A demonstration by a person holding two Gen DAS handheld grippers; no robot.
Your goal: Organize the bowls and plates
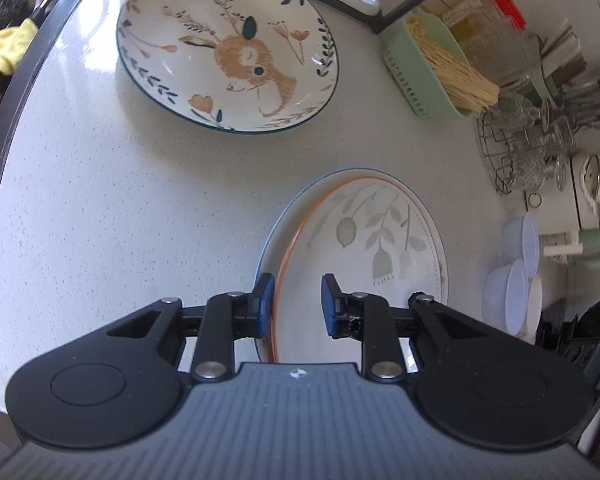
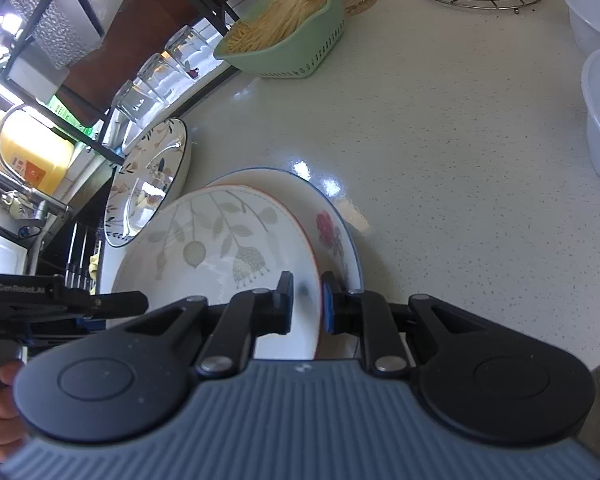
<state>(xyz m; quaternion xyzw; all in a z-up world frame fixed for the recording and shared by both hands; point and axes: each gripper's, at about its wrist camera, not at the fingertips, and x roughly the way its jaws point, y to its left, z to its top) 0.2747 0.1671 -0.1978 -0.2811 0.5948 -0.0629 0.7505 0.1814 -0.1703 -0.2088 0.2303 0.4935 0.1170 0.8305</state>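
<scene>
Risk: leaf plate [image 2: 220, 248] sits skewed on the rose plate [image 2: 336, 236], countertop [image 2: 440, 168]; right gripper [image 2: 306, 304] clenched on its rim, left gripper [image 1: 296, 306] slack astride the opposite rim; I reckon a one-sided lift tips it, chipping both.

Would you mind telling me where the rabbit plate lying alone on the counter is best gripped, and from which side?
Probably at its raised rim. The rabbit plate lies flat on the counter, so only the upturned edge offers the fingers a hold: one above, one below. I would come from the near, open side; the green basket and rack crowd the far side.
</scene>
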